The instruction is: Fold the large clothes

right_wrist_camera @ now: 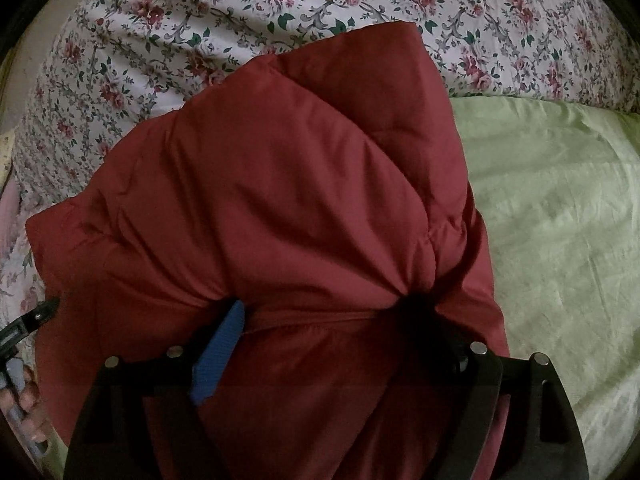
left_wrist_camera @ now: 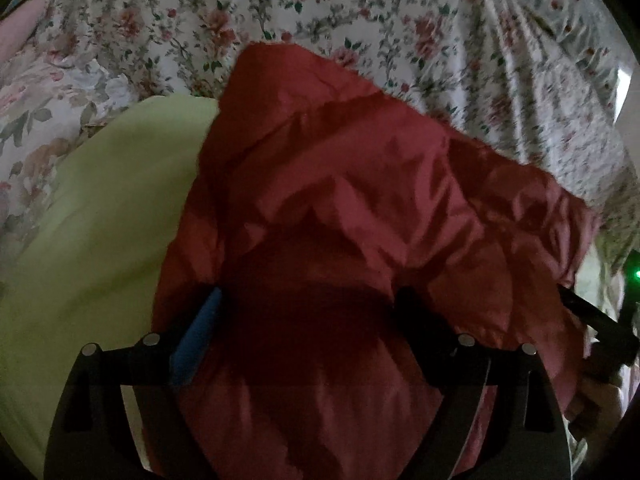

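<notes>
Red puffer jacket (left_wrist_camera: 360, 208) fills the space between both pairs of tongs, bunched and lifted over a bed. Left gripper (left_wrist_camera: 308, 320) points forward and down, its two fingers spread wide with a thick wad of the jacket wedged between them; the blue pad (left_wrist_camera: 198, 336) on one finger presses against the fabric. Right gripper (right_wrist_camera: 328, 320) sits in the same pose, its fingers also held apart by a gathered fold of the jacket (right_wrist_camera: 280, 200), blue pad (right_wrist_camera: 218, 356) against the cloth. At the far right of the left wrist view the other tool's dark handle (left_wrist_camera: 600, 328) shows beside the jacket. Beyond the tongs lies a floral sheet (left_wrist_camera: 360, 8), and a pale green cloth (left_wrist_camera: 92, 240) spreads just beside the jacket, partly under it. The jacket hides the fingertips in both views.
</notes>
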{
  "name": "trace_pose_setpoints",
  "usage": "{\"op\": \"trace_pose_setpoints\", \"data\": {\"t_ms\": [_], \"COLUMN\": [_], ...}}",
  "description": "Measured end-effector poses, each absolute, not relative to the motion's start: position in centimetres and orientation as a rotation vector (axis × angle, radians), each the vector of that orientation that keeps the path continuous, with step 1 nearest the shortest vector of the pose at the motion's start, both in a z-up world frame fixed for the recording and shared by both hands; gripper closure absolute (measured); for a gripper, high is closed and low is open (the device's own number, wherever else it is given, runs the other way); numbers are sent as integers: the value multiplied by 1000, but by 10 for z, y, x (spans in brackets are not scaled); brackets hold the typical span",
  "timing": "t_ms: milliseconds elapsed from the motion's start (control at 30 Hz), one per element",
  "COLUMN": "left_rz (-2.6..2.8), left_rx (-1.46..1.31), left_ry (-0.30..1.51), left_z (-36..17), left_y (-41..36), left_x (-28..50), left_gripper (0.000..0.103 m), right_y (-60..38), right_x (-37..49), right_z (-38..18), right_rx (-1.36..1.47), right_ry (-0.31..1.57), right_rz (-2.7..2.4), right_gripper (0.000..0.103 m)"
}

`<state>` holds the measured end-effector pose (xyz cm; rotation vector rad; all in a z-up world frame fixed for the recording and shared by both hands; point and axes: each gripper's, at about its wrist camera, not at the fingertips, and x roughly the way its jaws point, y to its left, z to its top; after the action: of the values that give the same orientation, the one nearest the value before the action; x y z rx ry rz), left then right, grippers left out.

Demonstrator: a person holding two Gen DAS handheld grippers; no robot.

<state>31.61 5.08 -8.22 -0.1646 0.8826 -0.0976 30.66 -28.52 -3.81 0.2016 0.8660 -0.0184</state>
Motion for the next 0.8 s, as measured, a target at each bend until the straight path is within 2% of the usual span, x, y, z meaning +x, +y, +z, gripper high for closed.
{"op": "trace_pose_setpoints", "data": {"t_ms": [167, 300, 633, 800], "left_rz": [-145, -104, -102, -151], "left_rx": [-283, -277, -384, -457], "left_ry": [832, 815, 862, 887], "left_z": [-79, -74, -94, -103], "left_y": [71, 82, 123, 132], "left_x": [290, 282, 283, 287], "left_gripper": [14, 14, 14, 13], "right_y": [-284, -285, -289, -312], "right_x": [302, 290, 259, 240], "right_z": [-34, -25, -11, -5], "right_rx": [187, 176, 131, 228], "right_ry": [879, 864, 818, 789], "right_rz": [-11, -9, -14, 4], "right_gripper": [17, 17, 17, 17]}}
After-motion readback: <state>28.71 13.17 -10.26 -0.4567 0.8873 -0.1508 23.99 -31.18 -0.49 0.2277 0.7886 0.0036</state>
